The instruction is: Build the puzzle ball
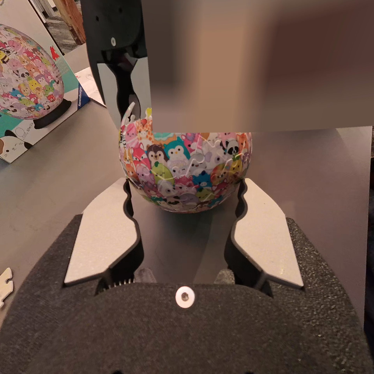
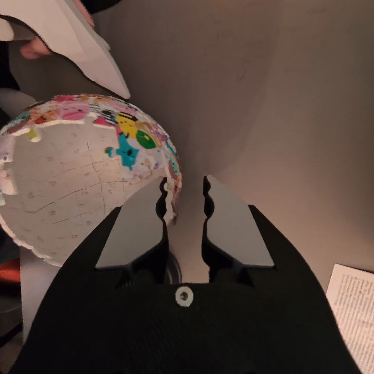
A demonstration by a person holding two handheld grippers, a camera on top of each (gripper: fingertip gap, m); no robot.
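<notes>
Ball (image 1: 185, 172) sits on the grey surface (image 1: 60, 182), half built: a bowl-shaped shell of joined pieces covered in bright cartoon animals. Its rounded bottom rests on the surface and its open side points up, toward the right tool; being round, it has no long axis to speak of. In the right wrist view the ball (image 2: 60, 178) shows its plain white inside with the seams between pieces, and a jagged rim of tabs runs around the opening.

Left tool (image 1: 185, 194) is spread wide, its two fingertips standing on either side of the ball's lower half; whether they touch the shell I cannot tell. Nothing is clamped between them.

Right tool (image 2: 185, 194) comes down from above at the ball's far left rim, seen from the left wrist view (image 1: 129, 95). Its jaws stand apart with a moderate gap. The left finger lies inside the shell and the rim edge passes through the gap, close against that finger, but the jaws are not closed on it.

Box (image 1: 36, 97) with a picture of the finished ball stands at the left rear of the surface. One loose piece (image 1: 5, 283) lies at the left edge. A printed sheet (image 2: 354, 315) lies at the right.
</notes>
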